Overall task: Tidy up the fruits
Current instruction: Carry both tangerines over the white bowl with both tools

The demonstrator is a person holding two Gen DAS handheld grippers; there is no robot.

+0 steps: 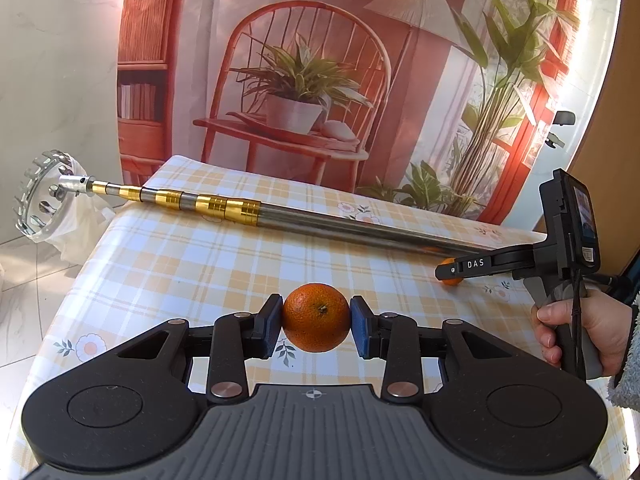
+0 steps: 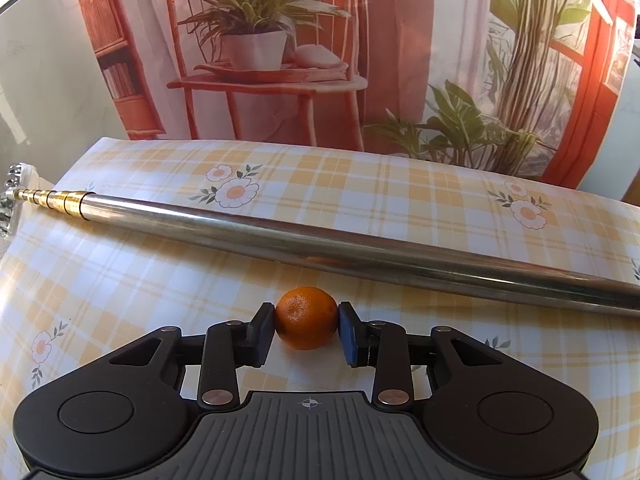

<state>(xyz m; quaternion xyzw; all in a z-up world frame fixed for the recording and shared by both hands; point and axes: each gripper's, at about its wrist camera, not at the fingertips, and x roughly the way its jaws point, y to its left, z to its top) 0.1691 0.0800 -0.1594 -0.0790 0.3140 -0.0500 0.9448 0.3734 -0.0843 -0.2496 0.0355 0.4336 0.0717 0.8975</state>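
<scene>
Left wrist view puts my left gripper [image 1: 316, 330] nearest, its blue pads [image 1: 363, 332] pressed to both sides of an orange [image 1: 316, 317], stem end facing me; whether the fruit is lifted or resting on the checked tablecloth [image 1: 168, 272] I cannot tell. Ahead and to the right, a hand [image 1: 576, 332] grips my right gripper [image 1: 448, 272], whose tip covers part of a second orange [image 1: 451, 280]. Beyond both, a telescopic metal pole [image 1: 320, 220] lies slantwise across the table, its toothed ring with a white bag [image 1: 44, 196] hanging past the far left edge.

From the right wrist camera, my right gripper [image 2: 307, 326] has narrowed onto the smaller orange [image 2: 306, 317], pads [image 2: 347, 332] touching each side, fruit sitting on the cloth. Just past it runs the pole [image 2: 320, 248], then the printed backdrop [image 2: 320, 60] behind the table.
</scene>
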